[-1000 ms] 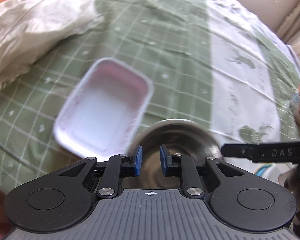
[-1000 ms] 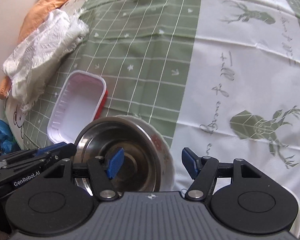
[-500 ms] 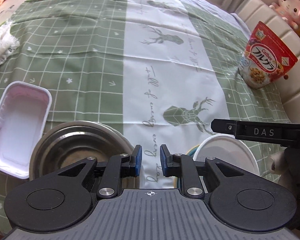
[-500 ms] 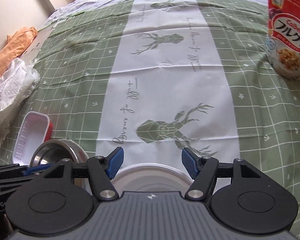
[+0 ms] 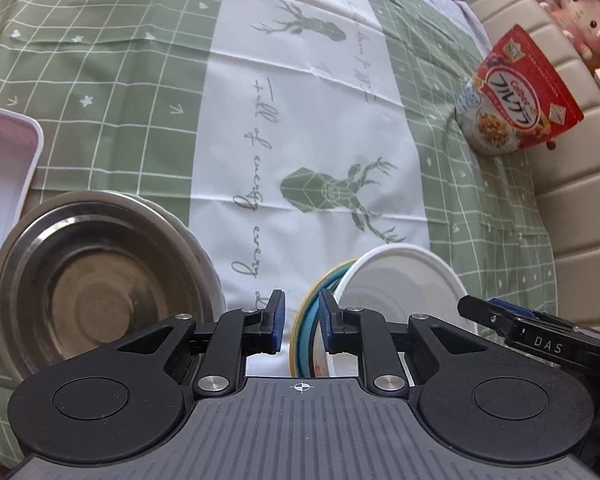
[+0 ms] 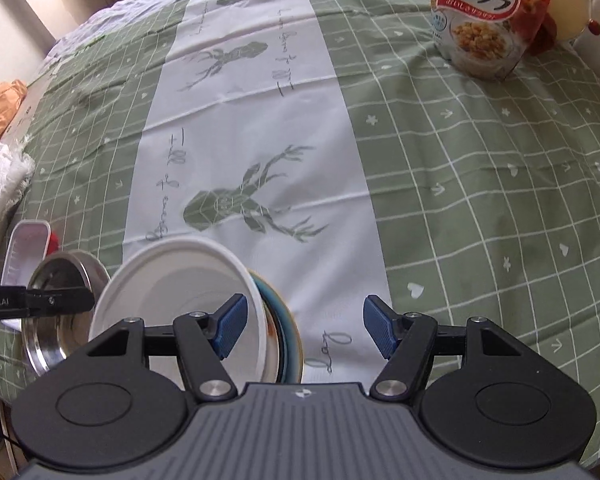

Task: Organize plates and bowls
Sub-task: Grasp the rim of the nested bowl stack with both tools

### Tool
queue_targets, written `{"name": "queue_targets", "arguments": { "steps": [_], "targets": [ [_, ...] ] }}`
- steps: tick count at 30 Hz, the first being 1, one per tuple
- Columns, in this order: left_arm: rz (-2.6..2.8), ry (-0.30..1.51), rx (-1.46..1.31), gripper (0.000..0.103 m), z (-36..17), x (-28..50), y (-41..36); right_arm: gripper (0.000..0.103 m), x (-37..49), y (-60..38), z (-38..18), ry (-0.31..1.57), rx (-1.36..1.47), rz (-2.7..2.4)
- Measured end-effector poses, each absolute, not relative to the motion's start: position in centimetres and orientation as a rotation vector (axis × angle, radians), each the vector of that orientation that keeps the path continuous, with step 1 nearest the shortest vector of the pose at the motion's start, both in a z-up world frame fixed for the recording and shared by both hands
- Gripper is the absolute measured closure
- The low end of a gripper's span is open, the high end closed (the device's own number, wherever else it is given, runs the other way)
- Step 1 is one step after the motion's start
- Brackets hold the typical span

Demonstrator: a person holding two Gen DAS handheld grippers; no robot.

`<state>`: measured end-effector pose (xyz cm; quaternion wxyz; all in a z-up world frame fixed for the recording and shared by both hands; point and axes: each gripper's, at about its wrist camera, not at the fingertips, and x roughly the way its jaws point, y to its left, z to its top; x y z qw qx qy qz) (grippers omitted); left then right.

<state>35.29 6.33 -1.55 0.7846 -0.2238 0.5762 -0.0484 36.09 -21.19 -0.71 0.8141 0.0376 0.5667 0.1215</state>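
Observation:
A steel bowl (image 5: 100, 292) rests in a white dish at the lower left. To its right a white bowl (image 5: 396, 284) sits on a blue plate with a yellow rim (image 5: 306, 320). My left gripper (image 5: 301, 312) hovers between the two stacks. Its jaws are closing to a narrow gap with nothing held; the plate rim shows far below it. My right gripper (image 6: 304, 320) stands open above the white bowl (image 6: 180, 292) and blue plate (image 6: 288, 336), one pad over the bowl, the other over the cloth. The right gripper's finger (image 5: 532, 332) reaches in beside the white bowl.
A white rectangular container (image 5: 0, 200) lies left of the steel bowl. A red cereal bag (image 6: 480, 20) stands at the far right of the green checked tablecloth (image 6: 460, 200). White cloth (image 6: 0, 184) and orange cloth (image 6: 0, 112) lie at the left edge. A beige cushion (image 5: 572, 208) borders the right.
Both views have swung right, from the container and steel bowl to the white bowl and blue plate. The right gripper now hangs over the white bowl. The left jaws look slightly narrower.

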Motion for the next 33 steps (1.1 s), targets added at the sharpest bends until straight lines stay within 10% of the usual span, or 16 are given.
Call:
{"name": "queue_targets", "arguments": {
  "steps": [24, 28, 33],
  "targets": [
    [-0.23, 1.31, -0.435, 0.08, -2.2, 34.6, 4.4, 0.037, 35.9, -21.0, -6.5, 1.358, 0.128, 0.251],
    [-0.193, 1.335, -0.34, 0.054, -3.5, 34.4, 3.8, 0.037, 35.7, -21.3, -7.1, 1.373, 0.132, 0.258],
    [-0.185, 1.396, -0.514, 0.051, -5.5, 35.3, 4.8, 0.034, 35.8, -21.4, -7.8, 1.385, 0.112, 0.248]
  ]
}}
